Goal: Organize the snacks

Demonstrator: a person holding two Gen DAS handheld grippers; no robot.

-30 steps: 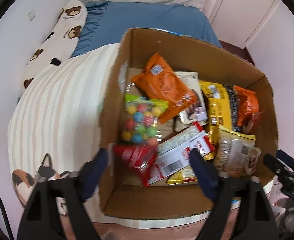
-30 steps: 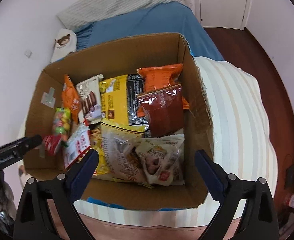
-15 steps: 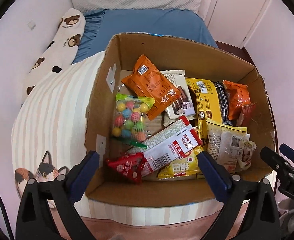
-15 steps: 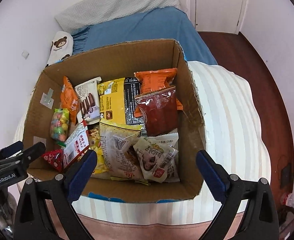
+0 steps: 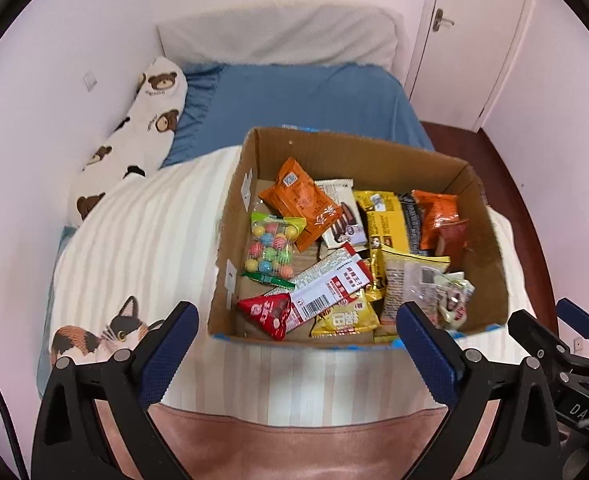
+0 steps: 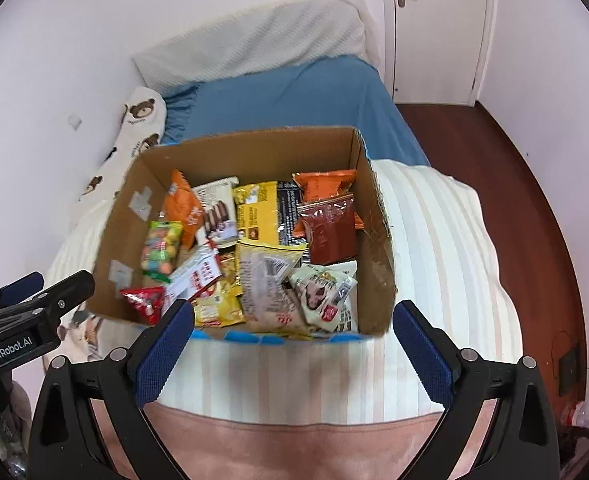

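Note:
An open cardboard box (image 5: 334,148) (image 6: 378,240) sits on a striped bed cover and holds several snack packs. Among them are an orange pack (image 5: 302,200), a bag of coloured candy balls (image 5: 272,244), a red-and-white pack (image 5: 326,292), a small red pack (image 5: 268,314), yellow packs (image 5: 382,220) and a dark red bag (image 6: 330,228). My left gripper (image 5: 296,344) hangs open above the box's near edge, nothing between its fingers. My right gripper (image 6: 292,344) is likewise open and empty, near the same edge. Each gripper shows at the side of the other's view.
The box rests on a cream striped cover (image 5: 146,232) with a cat print (image 5: 102,336). Behind lie a blue blanket (image 5: 302,100), a grey pillow (image 5: 278,36) and a long bear-print pillow (image 5: 142,128). A white door (image 6: 434,28) and dark wood floor (image 6: 514,184) are to the right.
Both grippers have pulled up and back from the box, which now looks smaller and farther. The small red pack that lay between the left fingers stays in the box's near left corner.

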